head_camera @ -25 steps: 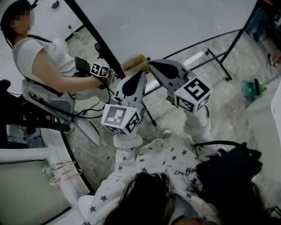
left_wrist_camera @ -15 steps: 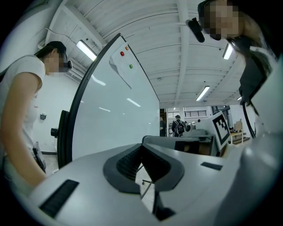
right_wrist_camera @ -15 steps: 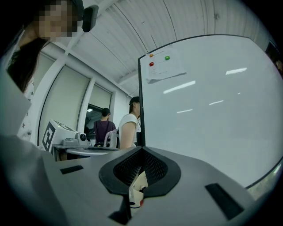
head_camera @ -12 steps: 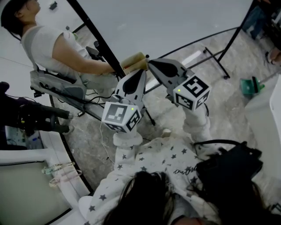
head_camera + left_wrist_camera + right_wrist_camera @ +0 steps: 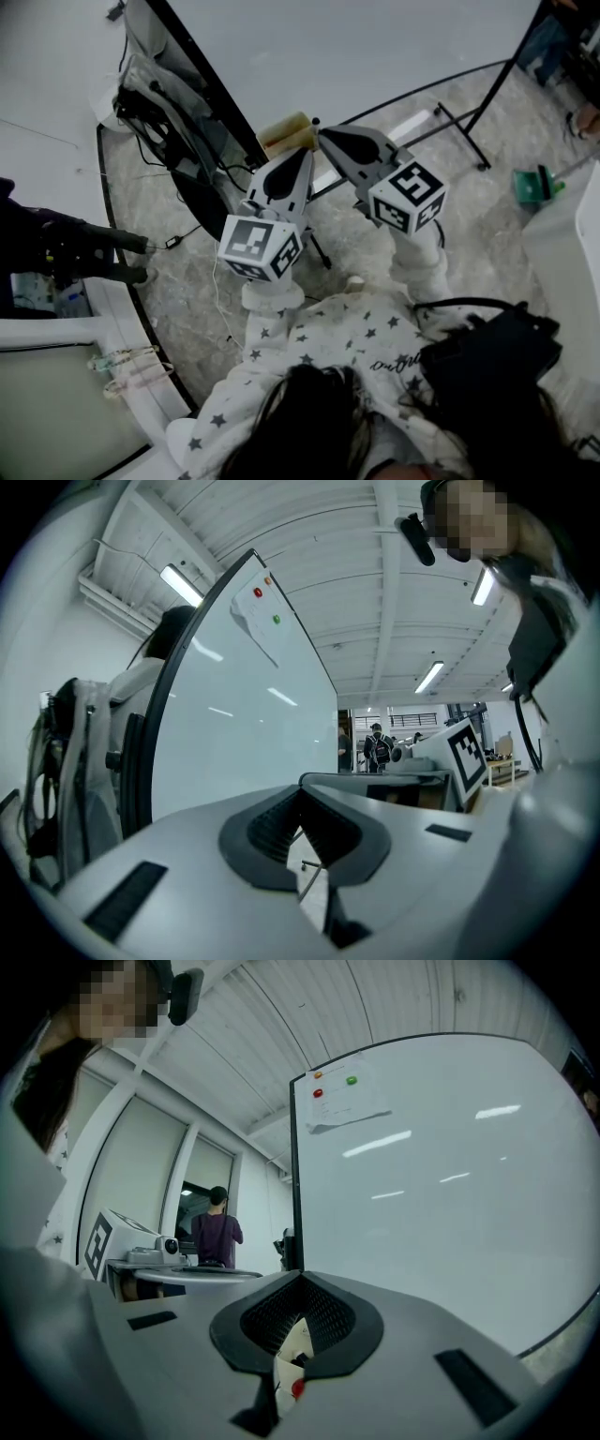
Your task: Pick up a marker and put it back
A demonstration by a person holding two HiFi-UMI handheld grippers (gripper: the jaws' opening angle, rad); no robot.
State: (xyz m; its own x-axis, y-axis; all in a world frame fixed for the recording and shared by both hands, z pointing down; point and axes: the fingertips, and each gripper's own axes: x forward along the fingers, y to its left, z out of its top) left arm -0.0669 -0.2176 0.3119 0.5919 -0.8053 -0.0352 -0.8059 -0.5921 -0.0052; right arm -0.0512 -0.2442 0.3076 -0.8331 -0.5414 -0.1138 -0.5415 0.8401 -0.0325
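Observation:
No marker shows in any view. Both grippers are held up side by side in front of a large whiteboard (image 5: 375, 47). My left gripper (image 5: 305, 155) has its jaws closed to a point with nothing between them. My right gripper (image 5: 323, 134) is also shut and empty, its tip a little farther forward. A tan block (image 5: 286, 134) sits at the board's lower edge just beyond both tips. In the left gripper view the shut jaws (image 5: 302, 803) face the whiteboard (image 5: 244, 714) edge-on. In the right gripper view the shut jaws (image 5: 300, 1283) point at the whiteboard (image 5: 441, 1185).
Red and green magnets (image 5: 334, 1086) hold a paper at the board's top. The board's black stand legs (image 5: 459, 122) spread over the floor. An office chair draped with cables (image 5: 159, 84) stands left. A green object (image 5: 536, 186) and a white tabletop (image 5: 572, 244) are at right. A person (image 5: 216, 1232) stands far off.
The seated person at the upper left has moved out of view, leaving the chair with cables. Both grippers have stayed nearly still, jaws closed.

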